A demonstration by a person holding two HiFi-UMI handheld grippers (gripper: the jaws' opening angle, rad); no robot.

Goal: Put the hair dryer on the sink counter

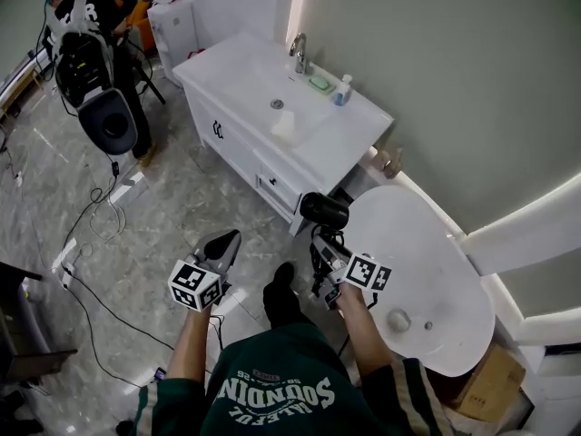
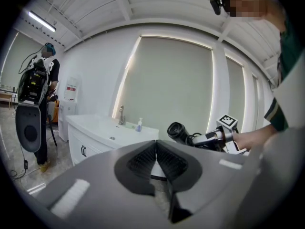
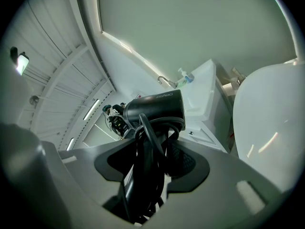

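Right gripper view shows the right gripper (image 3: 152,144) with its jaws spread wide and clamped on the handle of the black hair dryer (image 3: 155,109), whose cord is looped round that handle between the pads. Head view places the hair dryer (image 1: 324,210) in the air above the floor, off the near corner of the white sink counter (image 1: 245,80) and not on it. Left gripper view shows the left gripper (image 2: 156,149) with its jaw tips together, nothing between them.
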